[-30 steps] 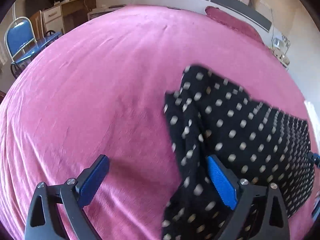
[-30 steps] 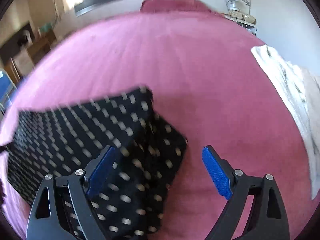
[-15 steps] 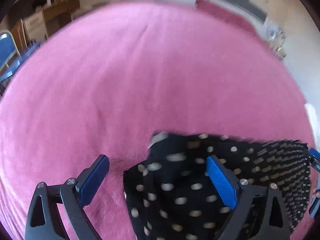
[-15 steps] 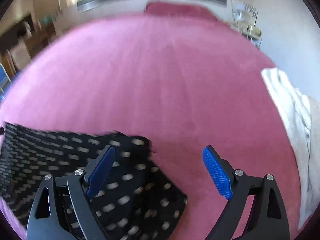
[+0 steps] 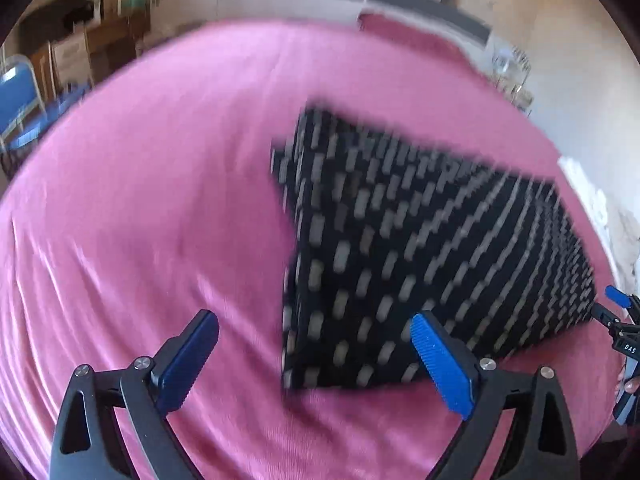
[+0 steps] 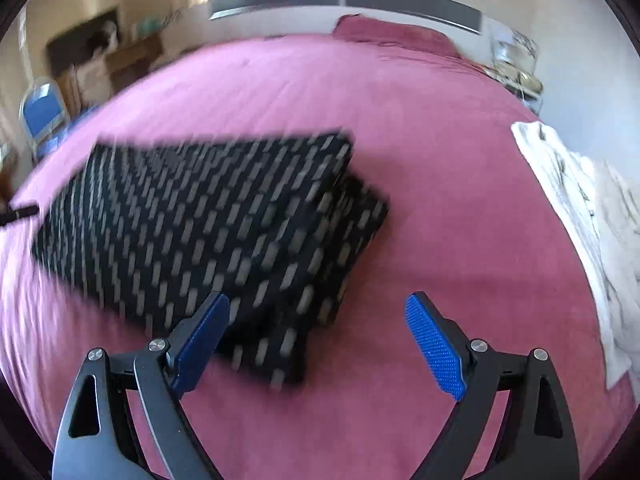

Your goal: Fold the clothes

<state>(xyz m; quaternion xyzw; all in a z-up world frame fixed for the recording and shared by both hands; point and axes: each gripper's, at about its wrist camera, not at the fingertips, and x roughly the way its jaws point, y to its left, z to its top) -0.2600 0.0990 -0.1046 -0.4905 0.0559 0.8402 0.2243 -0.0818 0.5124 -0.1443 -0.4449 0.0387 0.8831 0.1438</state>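
The folded garment (image 5: 420, 248), black with pale dots, lies flat on the pink bedspread (image 5: 160, 200). It sits toward the near edge of the bed, with open bedspread all around it. A second dotted layer shows beneath the top fold and juts out at one corner, on the side toward the white cloth. Both views are blurred by motion, so finer detail of the fabric cannot be read.

The left gripper (image 5: 316, 360) is above the near edge of the bed with its jaws spread wide. Nothing lies between its blue pads (image 5: 440, 364). One pad overlaps the near edge of the garment in its own view; whether it touches cannot be told.

The right gripper (image 6: 318, 344) is likewise spread wide and empty. Its left pad (image 6: 202, 340) overlaps the near corner of the garment; the other pad stands over bare bedspread. In the left wrist view this gripper shows at the right border, beside the garment's far end.

A white cloth (image 6: 580, 220) lies crumpled along the right edge of the bed, well apart from the garment. A pink pillow (image 6: 392, 34) rests at the head edge. A blue chair (image 6: 40, 116) stands beyond the left edge.
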